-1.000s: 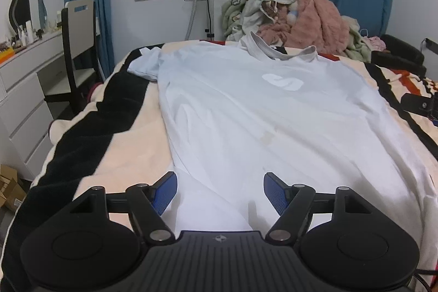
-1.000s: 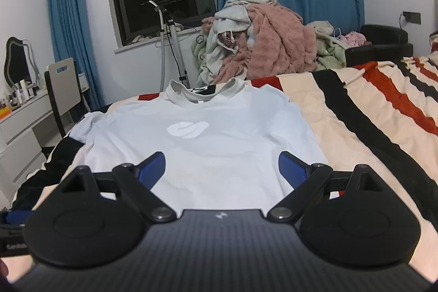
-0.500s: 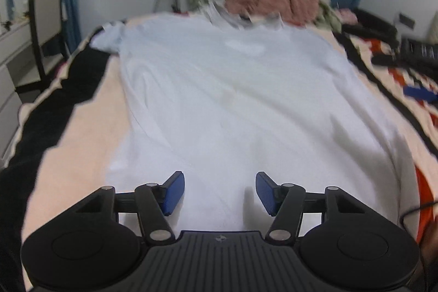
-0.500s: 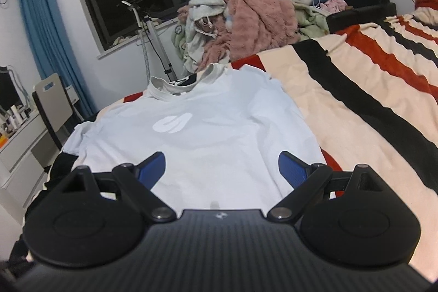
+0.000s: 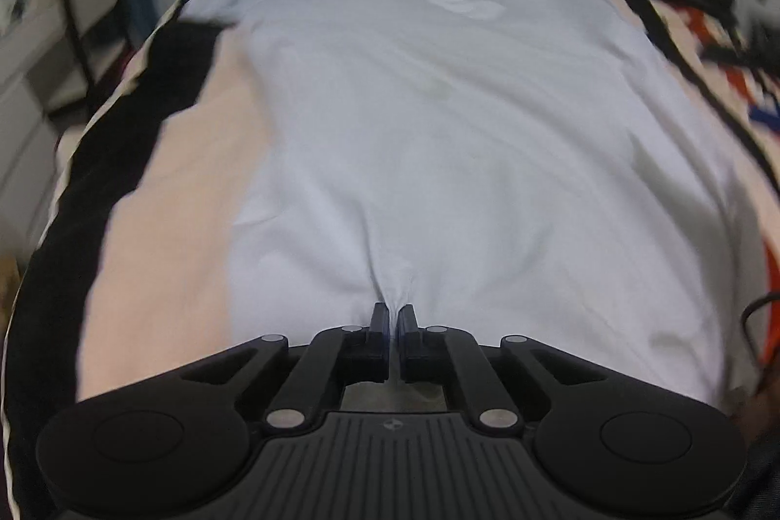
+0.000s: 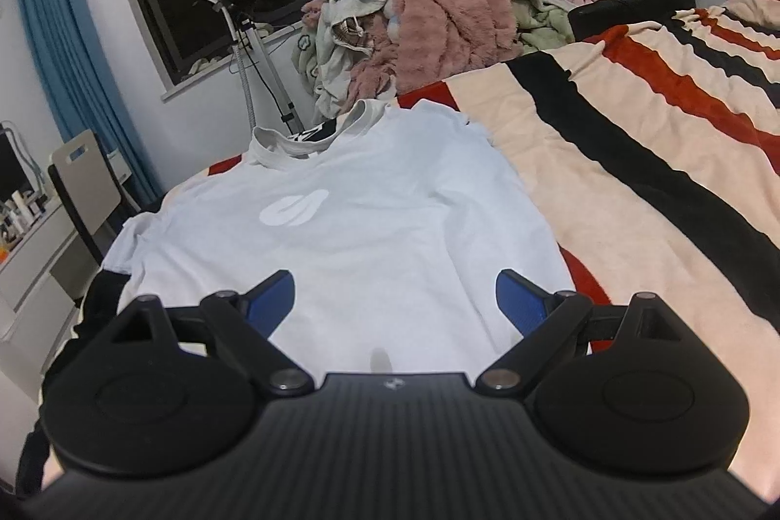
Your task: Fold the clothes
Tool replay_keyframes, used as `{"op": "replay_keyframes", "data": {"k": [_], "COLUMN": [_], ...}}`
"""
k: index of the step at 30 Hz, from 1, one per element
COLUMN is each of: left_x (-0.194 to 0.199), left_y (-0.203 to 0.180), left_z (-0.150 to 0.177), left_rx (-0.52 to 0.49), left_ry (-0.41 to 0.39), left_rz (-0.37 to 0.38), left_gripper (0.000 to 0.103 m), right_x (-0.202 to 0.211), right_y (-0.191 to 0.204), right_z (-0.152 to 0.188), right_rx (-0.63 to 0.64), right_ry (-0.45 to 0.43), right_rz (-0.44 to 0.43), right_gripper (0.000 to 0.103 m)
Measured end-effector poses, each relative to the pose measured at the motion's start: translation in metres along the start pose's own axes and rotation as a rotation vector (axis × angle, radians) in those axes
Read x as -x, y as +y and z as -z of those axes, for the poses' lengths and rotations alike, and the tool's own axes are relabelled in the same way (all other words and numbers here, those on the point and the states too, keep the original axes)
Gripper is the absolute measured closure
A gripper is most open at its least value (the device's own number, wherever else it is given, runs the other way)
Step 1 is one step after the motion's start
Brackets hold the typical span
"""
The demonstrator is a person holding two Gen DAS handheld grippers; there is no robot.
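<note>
Covering the bed, a wide blanket with cream, black and red stripes (image 6: 633, 159) carries the pale blue cotton T-shirt (image 5: 438, 120), spread flat. At its near hem the left gripper (image 5: 394, 315) is clamped on a pinch of cloth. Above the shirt's near right part, the right gripper (image 6: 395, 300) has its jaws wide apart.

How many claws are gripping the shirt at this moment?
1. The left claw is shut on the near hem of the shirt, which bunches between its fingers. The right claw is open above the shirt, gripping nothing.
</note>
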State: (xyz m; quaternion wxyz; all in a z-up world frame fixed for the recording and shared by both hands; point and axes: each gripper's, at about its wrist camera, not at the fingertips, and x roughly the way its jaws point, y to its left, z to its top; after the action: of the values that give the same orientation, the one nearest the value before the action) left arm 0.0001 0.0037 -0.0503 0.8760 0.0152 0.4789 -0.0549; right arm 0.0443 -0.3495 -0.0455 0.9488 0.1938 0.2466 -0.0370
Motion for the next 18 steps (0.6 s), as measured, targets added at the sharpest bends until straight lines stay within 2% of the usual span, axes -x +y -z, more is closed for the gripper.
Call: {"op": "replay_keyframes", "data": {"k": [3,7,11,13,16,17,18], "left_x": [0.022,0.031,0.021,0.018,0.019,0.022,0.024], "left_y": [0.044,0.102,0.132,0.128,0.116,0.111,0.106], "left_z": [-0.005,-0.005,-0.004,-0.006,-0.014,-0.016,-0.019], "left_rx": [0.122,0.286,0.377,0.341,0.256,0.224,0.192], "left_ry": [0.048,0.158,0.224,0.225,0.192,0.167,0.140], "left_rz": [0.002,-0.115,-0.224,-0.246,-0.263,-0.249,-0.233], "left_gripper": [0.100,0.100,0.099,0.097,0.086,0.078,0.066], "right_x": [0.004,0.006,0.005,0.007,0.011,0.012,0.013], "right_y": [0.000,0.002,0.004,0.005,0.008,0.009,0.010], "right_z": [-0.001,-0.002,-0.003,-0.002,-0.003,-0.004,-0.004], "right_rx": [-0.001,0.001,0.016,0.030,0.052,0.059,0.067], "right_ry": [-0.007,-0.013,-0.015,-0.022,-0.043,-0.050,-0.057], "right_rz": [-0.009,-0.025,-0.030,-0.027,-0.023,-0.022,-0.023], "right_gripper": [0.012,0.012,0.012,0.012,0.012,0.012,0.012]}}
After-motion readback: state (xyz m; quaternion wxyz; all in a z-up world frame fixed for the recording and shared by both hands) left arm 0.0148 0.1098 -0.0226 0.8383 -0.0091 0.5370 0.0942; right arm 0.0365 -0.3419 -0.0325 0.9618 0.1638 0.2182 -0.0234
